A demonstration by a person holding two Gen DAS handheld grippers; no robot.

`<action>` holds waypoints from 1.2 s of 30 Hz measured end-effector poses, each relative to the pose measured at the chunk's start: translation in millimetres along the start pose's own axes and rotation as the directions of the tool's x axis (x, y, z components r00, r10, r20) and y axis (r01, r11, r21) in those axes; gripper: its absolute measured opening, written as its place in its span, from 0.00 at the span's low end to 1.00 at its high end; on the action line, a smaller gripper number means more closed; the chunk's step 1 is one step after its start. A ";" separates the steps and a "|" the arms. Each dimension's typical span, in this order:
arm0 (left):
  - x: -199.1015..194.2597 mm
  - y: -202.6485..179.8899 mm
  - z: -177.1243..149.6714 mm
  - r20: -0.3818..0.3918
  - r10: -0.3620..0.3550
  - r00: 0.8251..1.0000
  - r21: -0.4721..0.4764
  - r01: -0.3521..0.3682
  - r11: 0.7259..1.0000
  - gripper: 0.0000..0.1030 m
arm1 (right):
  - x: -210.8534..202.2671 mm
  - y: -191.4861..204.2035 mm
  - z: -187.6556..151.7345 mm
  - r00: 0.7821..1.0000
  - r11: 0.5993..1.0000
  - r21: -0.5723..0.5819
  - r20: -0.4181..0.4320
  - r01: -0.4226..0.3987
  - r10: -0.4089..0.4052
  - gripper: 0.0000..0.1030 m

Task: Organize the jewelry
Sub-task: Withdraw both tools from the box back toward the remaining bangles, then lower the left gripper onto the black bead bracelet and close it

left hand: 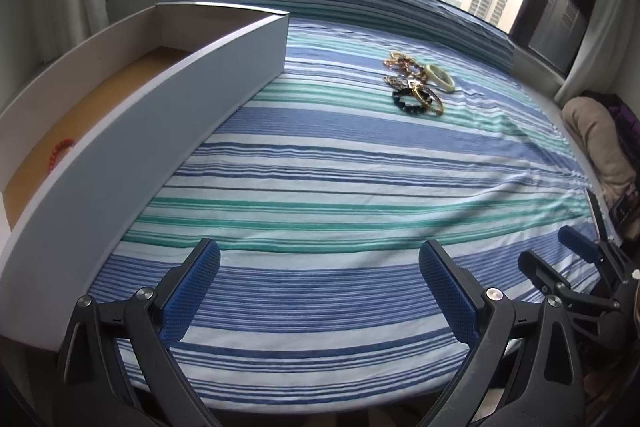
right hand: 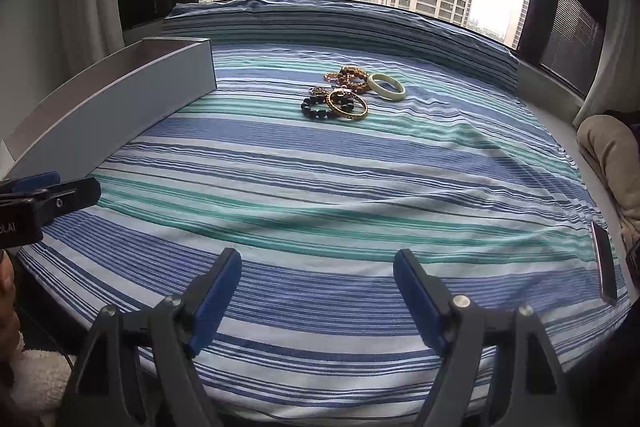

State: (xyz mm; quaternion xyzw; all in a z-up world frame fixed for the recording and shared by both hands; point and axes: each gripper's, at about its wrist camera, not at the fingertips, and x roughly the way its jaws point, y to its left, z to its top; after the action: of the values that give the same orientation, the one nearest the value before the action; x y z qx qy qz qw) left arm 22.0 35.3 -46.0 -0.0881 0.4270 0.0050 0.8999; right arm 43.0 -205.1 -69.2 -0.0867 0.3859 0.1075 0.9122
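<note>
Bracelets (right hand: 348,93) lie heaped on the bed (right hand: 320,187), far from both grippers, jaws wide and empty. Right gripper (right hand: 318,291) should single out one edge bracelet for the drawer (left hand: 120,131).

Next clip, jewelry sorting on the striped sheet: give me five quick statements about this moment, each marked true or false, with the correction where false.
1. Both grippers are open and hold nothing. True: the left gripper and the right gripper show only sheet between their pads.
2. The drawer is empty. False: a red bead bracelet lies inside the drawer.
3. The pale green bangle lies on the striped sheet beside the other bracelets. True.
4. The gold bangle sits apart from the black bead bracelet. False: they overlap.
5. The drawer stands on the right of the jewelry pile. False: it is on the left in both views.
</note>
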 end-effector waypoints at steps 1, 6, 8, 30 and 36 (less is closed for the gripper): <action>0.6 -0.2 -0.2 -0.002 0.000 1.000 0.001 0.000 1.000 0.97 | 0.0 0.1 -0.3 1.000 1.000 0.001 -0.001 -0.001 0.001 0.78; 2.4 -2.0 -0.6 -0.009 0.002 1.000 0.006 -0.002 1.000 0.97 | 0.4 0.6 -0.8 1.000 1.000 -0.001 -0.004 0.000 0.000 0.78; 3.3 -2.2 -0.8 -0.013 0.003 1.000 0.004 -0.003 1.000 0.97 | 0.8 1.3 -0.5 1.000 1.000 -0.002 -0.007 0.000 0.000 0.78; 21.4 -4.6 0.4 -0.057 0.022 0.998 0.002 -0.022 1.000 0.97 | 10.4 -2.4 -3.5 0.999 1.000 0.017 -0.035 -0.009 0.010 0.78; 29.7 -11.0 1.4 -0.075 0.029 0.997 0.015 -0.028 1.000 0.97 | 13.1 -9.1 -6.1 0.999 1.000 0.029 -0.041 -0.008 0.009 0.78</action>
State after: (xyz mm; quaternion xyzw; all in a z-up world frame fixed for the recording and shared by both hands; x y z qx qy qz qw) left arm 42.8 22.7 -66.3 -0.0761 0.4619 0.0115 0.8836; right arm 50.1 -213.7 -82.2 -0.0739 0.4064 0.1038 0.9048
